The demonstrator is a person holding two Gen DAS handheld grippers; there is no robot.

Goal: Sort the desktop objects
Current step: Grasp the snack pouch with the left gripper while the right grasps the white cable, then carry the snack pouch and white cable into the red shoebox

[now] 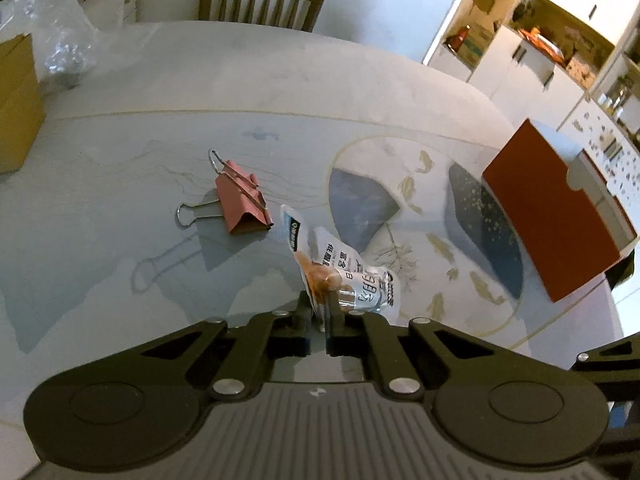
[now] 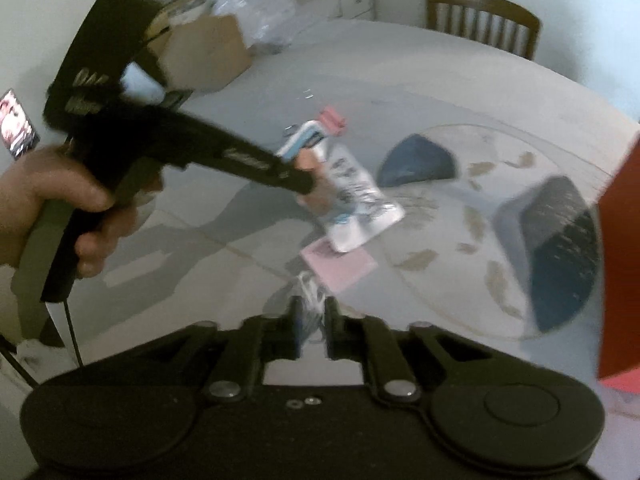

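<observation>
Both tools are clenched: left tool pinches the snack packet above the bench; only the right view shows the right tool gripping something small and blurry, plus a pink pad.

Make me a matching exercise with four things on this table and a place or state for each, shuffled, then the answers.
1. snack packet
2. binder clip
3. red box
4. cardboard box

A. lying loose mid-table, handles spread
B. at the table's far left edge
C. pinched in the left gripper
D. open-ended, at the table's right edge

Pairs: 1-C, 2-A, 3-D, 4-B
</observation>
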